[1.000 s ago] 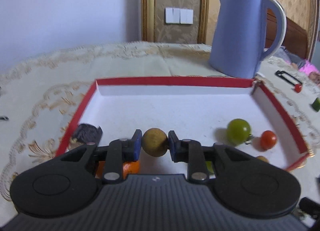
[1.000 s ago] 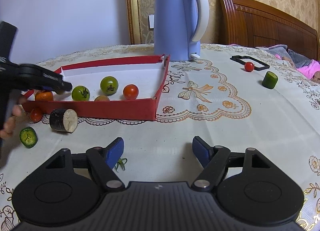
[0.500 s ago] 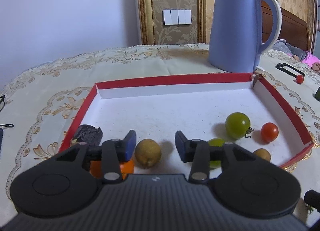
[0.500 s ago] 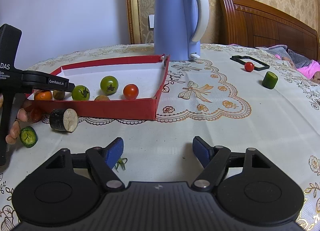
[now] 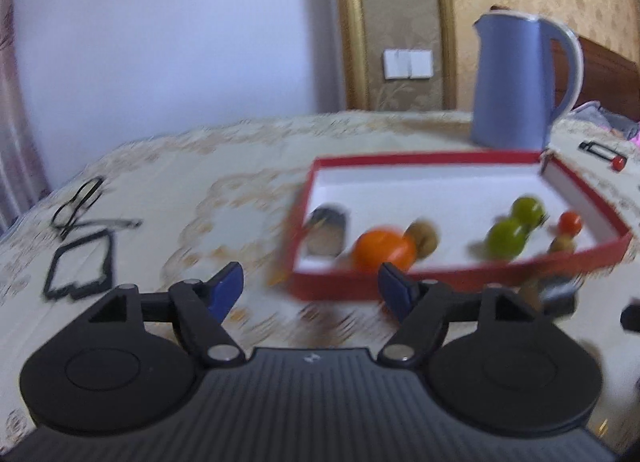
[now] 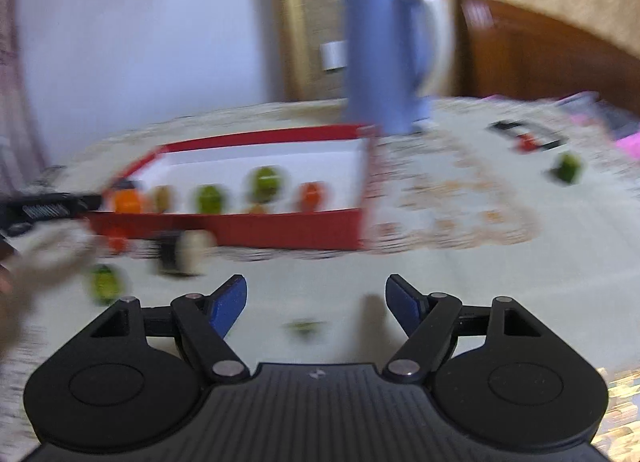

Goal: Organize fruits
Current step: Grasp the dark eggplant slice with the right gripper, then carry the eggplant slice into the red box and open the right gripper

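Left claw (image 5: 311, 289) backed out of red tray (image 5: 460, 277), empty, wide; right claw (image 6: 316, 303) likewise.

Table (image 5: 168, 166) under an embroidered cream cloth. On it: red tray (image 5: 460, 282), blue kettle (image 5: 516, 82), eyeglasses (image 5: 78, 202), black frame (image 5: 80, 266), green chunk (image 6: 566, 168), cut dark-skinned piece (image 6: 182, 252), green slice (image 6: 106, 284).

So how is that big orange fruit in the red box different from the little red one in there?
The orange fruit looks clearly bigger than the red one. It is orange; the other is bright red. It lies toward the left end of the red box, touching a brownish fruit, while the red one sits near the right end. Both are round and rest on the box's white floor.
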Tool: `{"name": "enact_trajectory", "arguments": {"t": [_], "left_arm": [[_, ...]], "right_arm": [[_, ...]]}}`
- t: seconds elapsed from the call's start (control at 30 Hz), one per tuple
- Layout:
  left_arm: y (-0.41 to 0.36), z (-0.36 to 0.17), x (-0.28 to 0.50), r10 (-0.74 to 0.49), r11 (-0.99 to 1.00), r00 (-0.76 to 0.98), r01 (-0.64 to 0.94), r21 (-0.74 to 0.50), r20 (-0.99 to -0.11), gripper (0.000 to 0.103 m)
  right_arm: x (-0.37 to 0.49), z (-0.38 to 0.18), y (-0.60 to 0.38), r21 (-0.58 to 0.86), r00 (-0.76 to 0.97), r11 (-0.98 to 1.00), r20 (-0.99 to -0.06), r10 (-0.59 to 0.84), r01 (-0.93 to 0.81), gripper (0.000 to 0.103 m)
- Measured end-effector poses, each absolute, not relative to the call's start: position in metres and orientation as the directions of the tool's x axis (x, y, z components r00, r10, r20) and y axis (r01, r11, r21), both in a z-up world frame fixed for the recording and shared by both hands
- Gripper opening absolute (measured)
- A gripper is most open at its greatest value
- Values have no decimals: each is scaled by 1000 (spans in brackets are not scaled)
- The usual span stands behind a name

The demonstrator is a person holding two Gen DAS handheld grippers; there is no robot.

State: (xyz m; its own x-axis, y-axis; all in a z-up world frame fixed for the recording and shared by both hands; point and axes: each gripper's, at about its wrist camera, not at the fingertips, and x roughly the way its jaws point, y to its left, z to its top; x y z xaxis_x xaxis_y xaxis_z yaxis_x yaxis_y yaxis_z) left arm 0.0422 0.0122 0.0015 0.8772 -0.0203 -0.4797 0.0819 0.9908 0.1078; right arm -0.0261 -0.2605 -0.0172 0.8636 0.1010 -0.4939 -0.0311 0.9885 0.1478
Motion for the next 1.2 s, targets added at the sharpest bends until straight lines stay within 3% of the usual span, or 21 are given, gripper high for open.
{"name": "enact_trajectory", "arguments": {"t": [0.17,0.37,0.4,0.47,0.57,1.0,1.2], "left_arm": [[44,-6,42,-26,999,851,38,12,-524,72],[53,-16,48,-23,1000,830,17,-16,-558,72],[53,-16,48,-29,1000,830,18,-24,-558,72],[55,-16,49,-35,999,831,21,-33,-556,74],[56,-16,48,-41,999,827,22,-42,-560,74],[57,-17,52,-59,998,816,32,-58,-575,79],[56,-18,53,-68,997,811,41,-59,-582,84]], "right_arm": [[-13,-10,-214,106,867,990,-479,136,-97,76],[13,-7,-180,57,865,993,-489,114,-99,76],[18,-8,-175,41,863,995,-495,102,-94,72],[26,-11,-168,22,856,995,-508,91,-92,49],[36,-21,-161,17,832,996,-549,81,-86,34],[17,-15,-164,-9,856,993,-508,95,-116,34],[8,8,-187,-35,899,997,-435,49,-71,34]]}}
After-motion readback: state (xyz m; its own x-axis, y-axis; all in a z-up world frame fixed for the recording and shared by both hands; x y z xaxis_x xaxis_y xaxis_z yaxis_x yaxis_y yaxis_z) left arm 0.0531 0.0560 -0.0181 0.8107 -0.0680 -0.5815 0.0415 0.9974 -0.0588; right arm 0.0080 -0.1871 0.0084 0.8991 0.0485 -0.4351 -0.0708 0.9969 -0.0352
